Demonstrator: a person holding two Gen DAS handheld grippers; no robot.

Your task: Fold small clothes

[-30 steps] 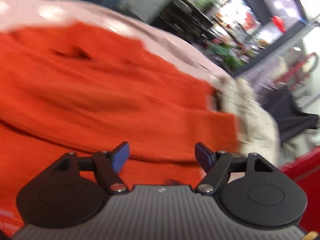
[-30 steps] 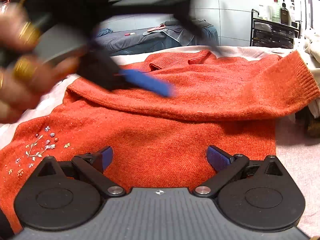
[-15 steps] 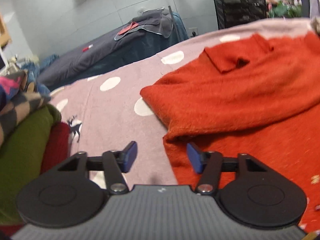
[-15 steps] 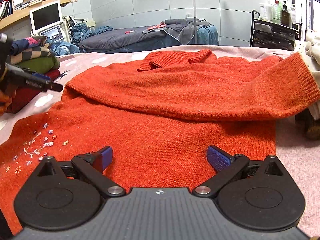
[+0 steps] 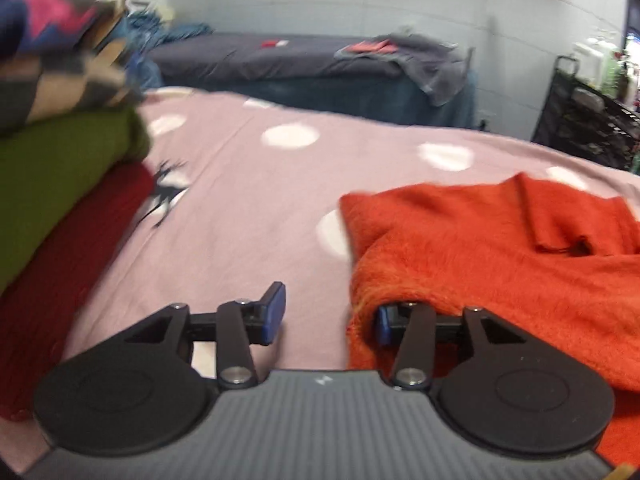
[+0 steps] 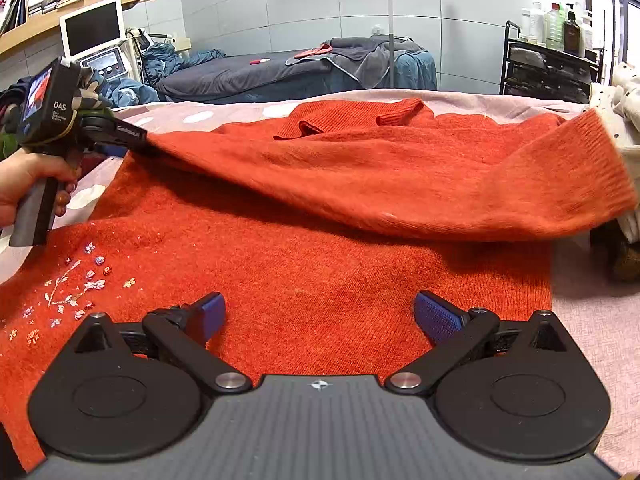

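Plainly, the left gripper (image 5: 328,318) is held at the sweater's folded left edge, at about nine o'clock of the garment – its jaws stand apart, one blue pad tucked under the orange sweater (image 6: 320,248), nothing yet pinched. The sweater is spread on the pink dotted blanket (image 5: 240,208), a sleeve (image 6: 400,184) laid across the body toward three o'clock. Soft, thick and limp it is judged to be – light, not slippery, apt to sag; hold is best taken at folded edges or the ribbed cuff. The right gripper (image 6: 318,316) is held wide open over the hem at six o'clock, empty.
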